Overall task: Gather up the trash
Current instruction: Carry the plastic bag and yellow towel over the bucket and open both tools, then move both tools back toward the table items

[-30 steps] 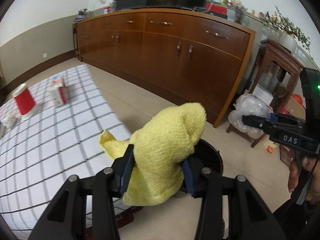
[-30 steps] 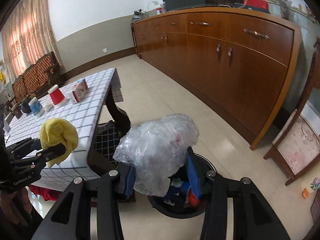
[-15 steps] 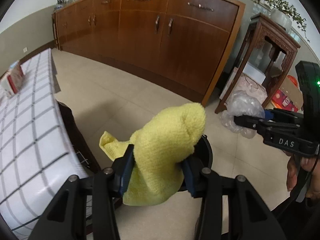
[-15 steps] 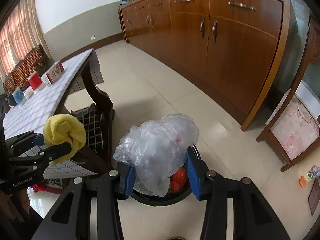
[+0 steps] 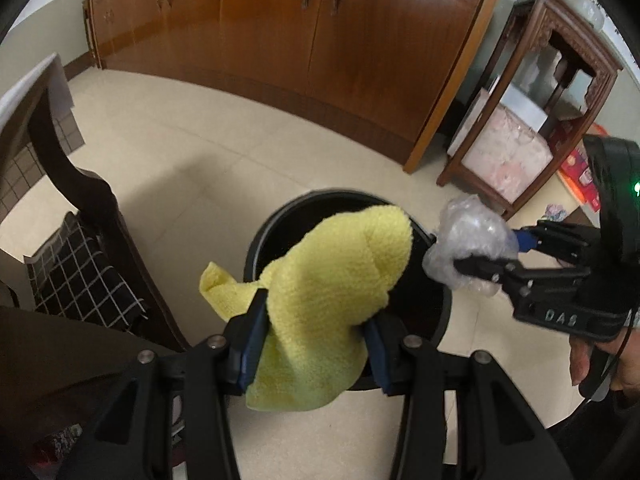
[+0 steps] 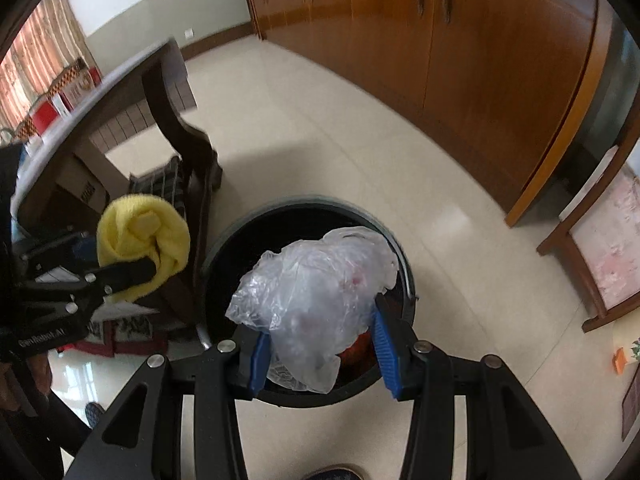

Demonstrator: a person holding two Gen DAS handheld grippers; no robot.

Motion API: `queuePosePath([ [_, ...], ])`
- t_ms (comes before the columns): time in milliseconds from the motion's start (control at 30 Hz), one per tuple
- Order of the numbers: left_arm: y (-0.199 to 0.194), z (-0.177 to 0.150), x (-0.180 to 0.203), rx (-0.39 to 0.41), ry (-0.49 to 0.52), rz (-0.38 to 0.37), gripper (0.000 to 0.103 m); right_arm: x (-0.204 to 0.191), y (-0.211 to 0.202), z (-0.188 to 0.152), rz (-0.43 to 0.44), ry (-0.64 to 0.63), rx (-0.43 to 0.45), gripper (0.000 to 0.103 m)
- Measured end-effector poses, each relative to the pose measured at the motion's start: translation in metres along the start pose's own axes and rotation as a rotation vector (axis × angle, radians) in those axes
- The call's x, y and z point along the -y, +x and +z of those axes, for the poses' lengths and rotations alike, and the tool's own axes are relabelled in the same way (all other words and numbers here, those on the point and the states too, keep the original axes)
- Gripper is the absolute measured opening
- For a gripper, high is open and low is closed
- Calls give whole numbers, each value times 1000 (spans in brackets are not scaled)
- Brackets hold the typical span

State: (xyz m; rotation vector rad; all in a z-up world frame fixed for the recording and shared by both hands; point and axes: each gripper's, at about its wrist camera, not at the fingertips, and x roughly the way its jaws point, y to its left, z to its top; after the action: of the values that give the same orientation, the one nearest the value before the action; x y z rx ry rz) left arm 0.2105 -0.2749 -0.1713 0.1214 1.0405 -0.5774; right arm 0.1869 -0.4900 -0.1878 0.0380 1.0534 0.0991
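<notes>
1. The left gripper (image 5: 316, 336) pinches a yellow cloth (image 5: 340, 276) between its blue pads; the cloth bulges up above the fingers and hangs down below them.
2. The right gripper (image 6: 320, 348) clamps a crumpled clear plastic bag (image 6: 316, 296), which fills the gap between its blue pads.
3. A round black trash bin (image 6: 404, 276) stands on the pale tiled floor (image 6: 320, 128). In the right wrist view the plastic bag is held directly over its opening, and something red or orange shows inside, under the bag.
4. In the left wrist view the cloth hides much of the bin's (image 5: 276, 220) mouth, and the bag (image 5: 468, 248) sits over the bin's right rim, held by the right gripper (image 5: 472, 252).
5. In the right wrist view the cloth (image 6: 140, 244) is off to the left of the bin, in front of a dark carved table leg (image 6: 188, 148).
6. A long wooden sideboard (image 5: 320, 40) runs along the wall behind the bin.
</notes>
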Motion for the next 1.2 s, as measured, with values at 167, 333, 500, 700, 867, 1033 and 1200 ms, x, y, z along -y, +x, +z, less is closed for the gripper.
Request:
queuePosePath([
  [167, 30, -5, 1, -68, 8, 3, 47, 4, 36, -11, 28, -41, -60, 48],
  [333, 57, -5, 0, -96, 10, -11, 59, -10, 68, -16, 13, -188, -111, 59],
  [500, 45, -5, -1, -42, 29, 63, 94, -5, 74, -29, -123, -272, -86, 101],
  [700, 27, -6, -4, -3, 28, 120, 98, 7, 54, -29, -180, -224, -24, 103],
  [867, 9, -6, -4, 34, 16, 130, 98, 12, 34, -27, -216, -160, 11, 103],
  [1033, -8, -6, 5, 55, 33, 124, 98, 12, 12, -25, -244, -96, 51, 103],
  [1200, -25, -8, 11, 86, 46, 123, 98, 7, -9, -25, -245, -66, 90, 103],
])
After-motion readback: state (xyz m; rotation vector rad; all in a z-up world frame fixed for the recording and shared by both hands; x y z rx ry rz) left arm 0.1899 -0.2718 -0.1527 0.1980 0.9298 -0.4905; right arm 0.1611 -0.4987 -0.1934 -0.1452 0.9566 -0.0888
